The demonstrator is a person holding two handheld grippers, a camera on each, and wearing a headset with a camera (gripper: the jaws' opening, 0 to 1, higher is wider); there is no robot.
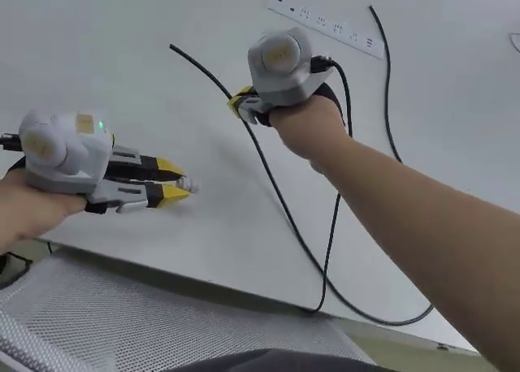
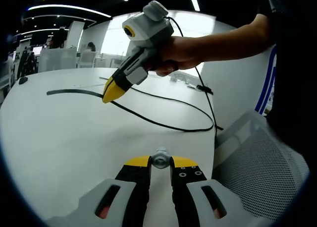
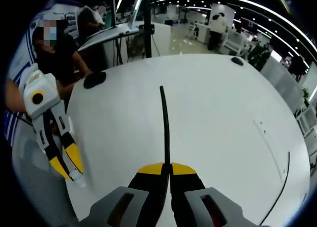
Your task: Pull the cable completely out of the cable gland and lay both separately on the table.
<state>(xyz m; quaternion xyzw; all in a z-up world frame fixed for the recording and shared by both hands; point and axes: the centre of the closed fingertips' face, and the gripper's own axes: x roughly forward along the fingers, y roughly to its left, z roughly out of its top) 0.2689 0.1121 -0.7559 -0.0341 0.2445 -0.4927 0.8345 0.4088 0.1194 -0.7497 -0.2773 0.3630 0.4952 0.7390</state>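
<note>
One white table (image 1: 122, 80) spreads under both grippers, and a grey mesh chair (image 1: 162, 323) sits at its near edge. A long black cable (image 1: 282, 201) runs across the tabletop. Its far end points away and is bare, and the rest trails back toward the near edge in a wide curve. A white power strip (image 1: 325, 27) lies at the far side, well apart from the work.

The right gripper (image 1: 242, 104) is held over the middle of the table, its yellow-tipped jaws pressed together on the cable a little way back from the bare end. In the right gripper view the cable (image 3: 164, 123) stands straight out from between the tips of that gripper (image 3: 167, 168).

The left gripper (image 1: 180, 181) is held low near the table's front, its jaws pinching the small pale cable gland (image 1: 187, 183) at their tips. The left gripper view shows the gland (image 2: 160, 158) wedged between the two yellow tips, well apart from the cable.
</note>
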